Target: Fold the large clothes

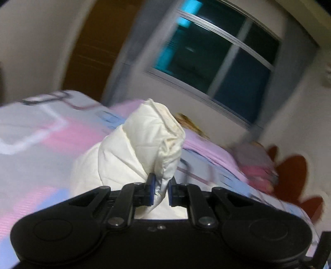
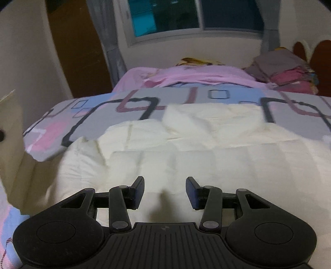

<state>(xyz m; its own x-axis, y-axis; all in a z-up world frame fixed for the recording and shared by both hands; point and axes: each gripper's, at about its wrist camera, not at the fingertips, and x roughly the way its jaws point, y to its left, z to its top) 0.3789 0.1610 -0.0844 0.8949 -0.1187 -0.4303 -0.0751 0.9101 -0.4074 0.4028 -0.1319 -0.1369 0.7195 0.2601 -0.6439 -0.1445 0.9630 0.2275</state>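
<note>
A large cream quilted garment (image 2: pixel 186 149) lies spread over the bed. In the left wrist view a bunched sleeve end or corner of that cream garment (image 1: pixel 149 140) stands up from my left gripper (image 1: pixel 161 191), whose blue pads are shut on the fabric; the picture is tilted and blurred. My right gripper (image 2: pixel 165 191) hovers over the near part of the garment, its jaws open with nothing between them, and casts a shadow on the cloth.
The bed cover (image 2: pixel 99 111) is grey, pink and blue with dark square outlines. A pink blanket (image 2: pixel 198 76) and a stack of folded clothes (image 2: pixel 285 72) sit at the far end under a window (image 2: pixel 186 16). A cardboard box (image 2: pixel 10 132) stands at the left.
</note>
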